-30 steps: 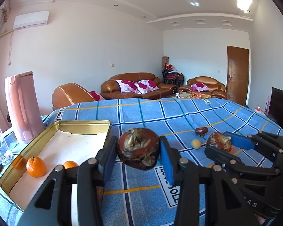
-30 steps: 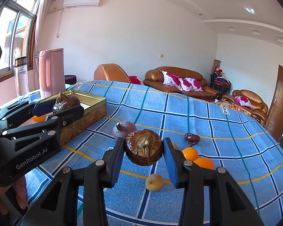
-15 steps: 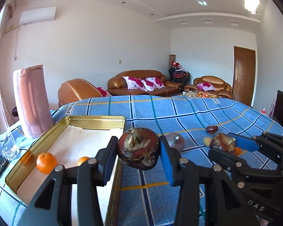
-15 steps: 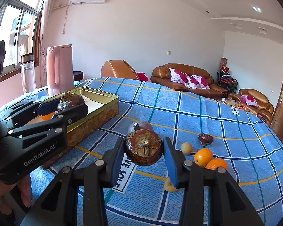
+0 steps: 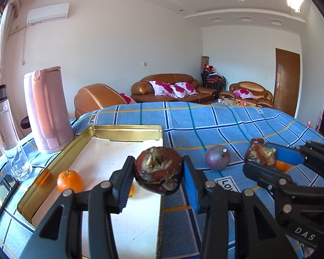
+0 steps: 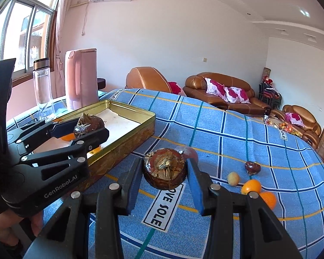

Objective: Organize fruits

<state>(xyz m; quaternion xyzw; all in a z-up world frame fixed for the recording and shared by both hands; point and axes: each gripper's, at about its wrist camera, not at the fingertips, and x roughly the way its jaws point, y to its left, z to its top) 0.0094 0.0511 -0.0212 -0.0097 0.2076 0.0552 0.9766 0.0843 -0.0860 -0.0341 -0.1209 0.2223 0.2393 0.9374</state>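
Each gripper's fingers clamp a dark reddish-brown round fruit with a dried papery crown: the left gripper (image 5: 157,170) holds its fruit (image 5: 158,170) mid-frame over the gold metal tray (image 5: 127,128), while the right gripper (image 6: 164,168) holds its fruit (image 6: 164,168) mid-frame above the blue checked desk cloth (image 6: 237,129). The crowded grippers could knock together, or a release at the tray rim could send fruit rolling onto the cloth.

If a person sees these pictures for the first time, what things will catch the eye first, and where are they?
First, the two dark brown fruits in the foreground: the left gripper holds one fruit over the gold tin tray, and the right gripper holds another fruit above the blue checked cloth. Next, the bright oranges: one in the tray, two on the cloth at right.
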